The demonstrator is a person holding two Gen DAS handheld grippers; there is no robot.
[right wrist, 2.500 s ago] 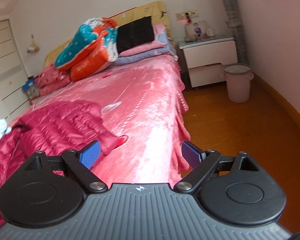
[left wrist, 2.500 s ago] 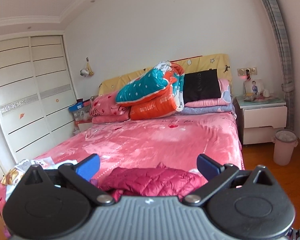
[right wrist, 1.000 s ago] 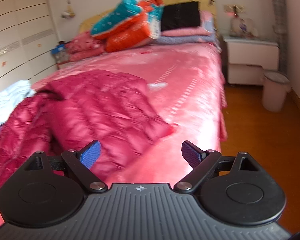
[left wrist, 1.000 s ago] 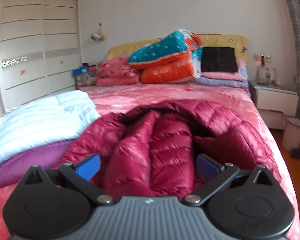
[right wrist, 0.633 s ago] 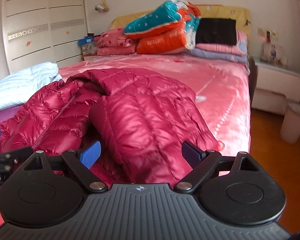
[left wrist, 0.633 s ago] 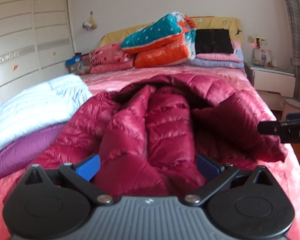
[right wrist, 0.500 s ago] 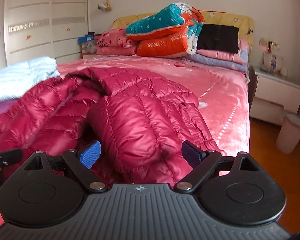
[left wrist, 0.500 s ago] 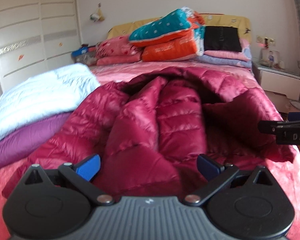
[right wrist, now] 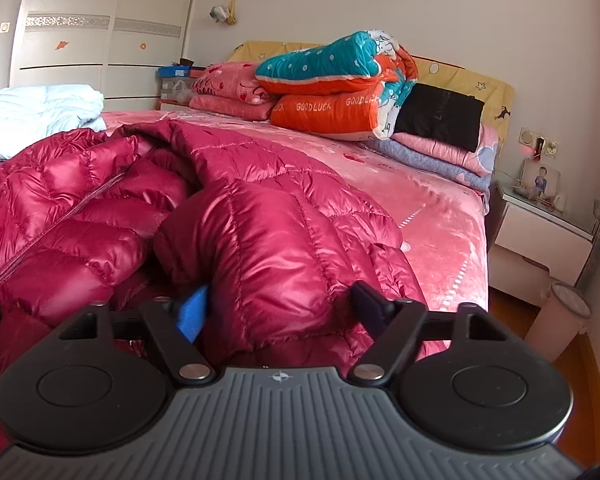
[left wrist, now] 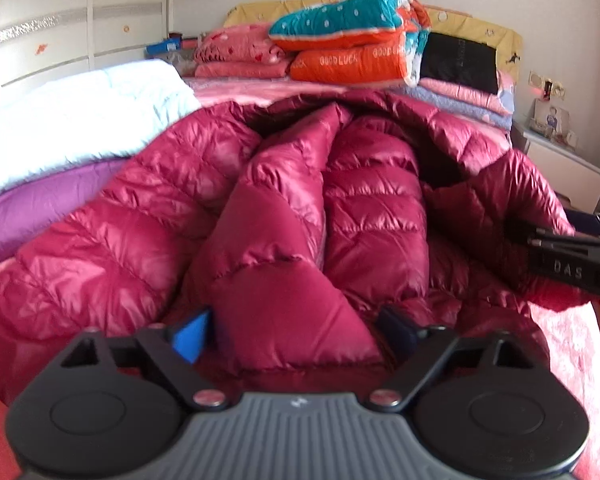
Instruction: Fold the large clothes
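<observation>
A dark red quilted down jacket point(left wrist: 340, 200) lies crumpled on the pink bed point(right wrist: 432, 216). My left gripper point(left wrist: 294, 332) is low over the near hem. A puffy fold sits between its closing jaws, and the blue pad's face still shows beside the fabric. My right gripper point(right wrist: 282, 308) straddles a bulging sleeve or side panel of the jacket point(right wrist: 268, 240). Its jaws are closing and both pads sink into the fabric. The right gripper's body point(left wrist: 572, 256) pokes in at the right edge of the left wrist view.
A white quilt point(left wrist: 80, 120) lies on a purple garment point(left wrist: 40, 208) left of the jacket. Folded quilts and pillows point(right wrist: 332, 80) are stacked at the headboard. A nightstand point(right wrist: 540, 248) and a bin point(right wrist: 556, 320) stand right of the bed, a wardrobe point(right wrist: 80, 40) at the left.
Both grippers came down closer onto the jacket. Their jaws narrowed, and jacket fabric now fills the gap between each pair of pads.
</observation>
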